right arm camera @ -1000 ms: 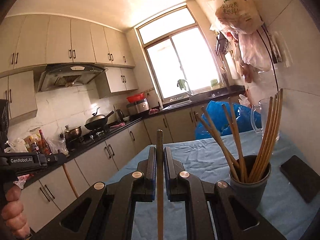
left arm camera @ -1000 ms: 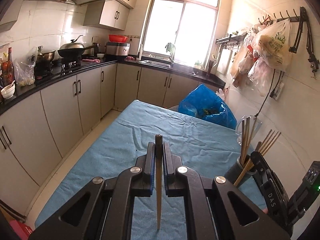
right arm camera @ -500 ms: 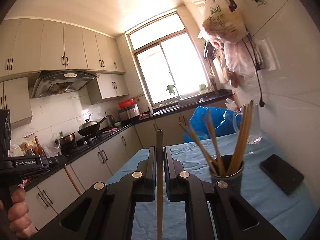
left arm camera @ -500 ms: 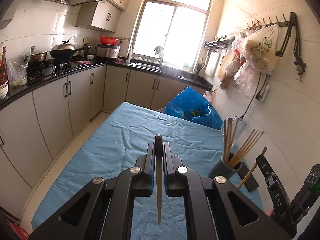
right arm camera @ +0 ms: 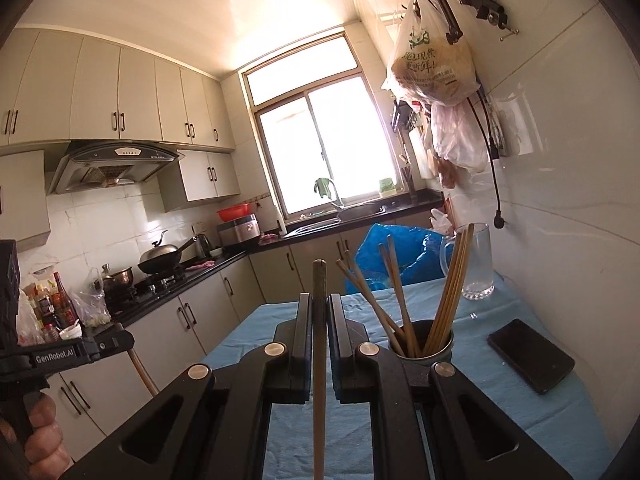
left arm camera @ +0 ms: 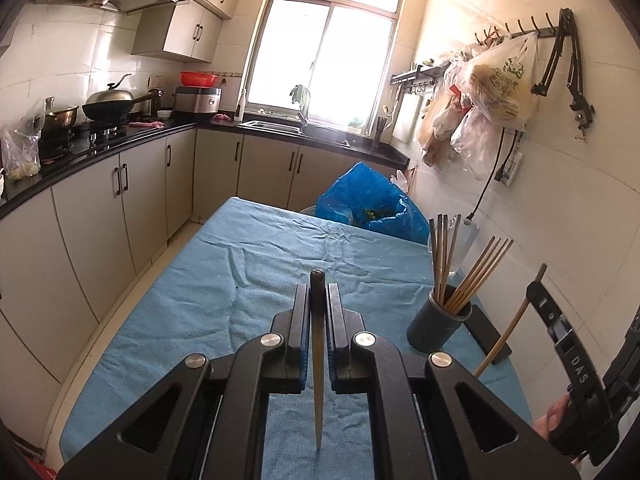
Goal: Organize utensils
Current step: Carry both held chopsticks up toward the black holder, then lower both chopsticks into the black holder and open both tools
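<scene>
Chopstick (left arm camera: 318,360) lies lengthwise along left tongs (left arm camera: 318,292), dark end forward

We see the blue-cloth-covered table (left arm camera: 224,280) bare across its left side, its middle and its far-left corner, so a gripper can pass freely there. Obstacles crowd the right edge by the white tiled wall (left arm camera: 560,208): a dark grey cylindrical holder (left arm camera: 438,326) bristling with brown wooden chopsticks (left arm camera: 476,272) that fan up and outward, a flat black phone (right arm camera: 530,354) lying just beside it towards the wall, and a clear glass mug (right arm camera: 476,264) farther along that edge. A crumpled blue plastic bag (left arm camera: 372,204) bulks past the far-right corner. Plastic bags (left arm camera: 500,80) hang from wall hooks well above that edge.
</scene>
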{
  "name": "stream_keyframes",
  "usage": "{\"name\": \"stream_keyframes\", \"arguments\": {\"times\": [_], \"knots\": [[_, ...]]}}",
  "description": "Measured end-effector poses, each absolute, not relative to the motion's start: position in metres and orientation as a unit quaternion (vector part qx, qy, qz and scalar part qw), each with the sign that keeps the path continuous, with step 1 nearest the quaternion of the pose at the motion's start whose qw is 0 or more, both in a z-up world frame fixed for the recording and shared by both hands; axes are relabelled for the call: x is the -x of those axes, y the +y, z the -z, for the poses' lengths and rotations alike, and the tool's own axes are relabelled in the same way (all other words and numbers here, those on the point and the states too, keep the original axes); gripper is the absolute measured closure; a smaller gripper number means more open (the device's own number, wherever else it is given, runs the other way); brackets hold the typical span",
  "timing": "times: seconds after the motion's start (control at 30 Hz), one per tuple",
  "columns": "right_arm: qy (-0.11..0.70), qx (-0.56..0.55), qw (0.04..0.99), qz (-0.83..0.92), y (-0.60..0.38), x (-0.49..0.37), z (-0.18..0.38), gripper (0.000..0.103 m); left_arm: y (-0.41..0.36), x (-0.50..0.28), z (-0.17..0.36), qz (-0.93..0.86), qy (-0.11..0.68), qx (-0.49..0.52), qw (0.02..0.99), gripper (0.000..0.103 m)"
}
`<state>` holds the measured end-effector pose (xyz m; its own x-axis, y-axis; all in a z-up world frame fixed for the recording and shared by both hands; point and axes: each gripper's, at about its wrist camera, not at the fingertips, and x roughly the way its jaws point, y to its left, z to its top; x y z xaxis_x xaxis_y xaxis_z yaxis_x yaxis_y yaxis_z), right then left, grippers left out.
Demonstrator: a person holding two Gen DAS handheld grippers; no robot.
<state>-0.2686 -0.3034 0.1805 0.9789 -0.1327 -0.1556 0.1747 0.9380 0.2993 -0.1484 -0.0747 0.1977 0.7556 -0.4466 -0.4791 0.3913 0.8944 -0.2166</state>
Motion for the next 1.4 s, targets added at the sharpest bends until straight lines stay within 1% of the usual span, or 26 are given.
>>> {"name": "stream_keyframes", "arguments": {"times": [0.77,1.07,1.27,1.4], "knots": [[0.063,-0.152,0.983,0.082,-0.299,0.277,-0.191,0.095,-0.075,0.156,-0.203,0.218,0.256,0.039,0.941,0.096],[0.064,-0.161,0.982,0.08,-0.307,0.281,-0.195,0.095,-0.095,0.15,-0.211,0.23,0.257,0.022,0.939,0.096],[0.059,-0.168,0.98,0.086,-0.326,0.283,-0.21,0.095,-0.117,0.14,-0.227,0.264,0.266,0.028,0.927,0.096],[0.048,-0.173,0.979,0.098,-0.349,0.278,-0.229,0.095,-0.141,0.134,-0.25,0.296,0.262,0.035,0.918,0.096]]}}
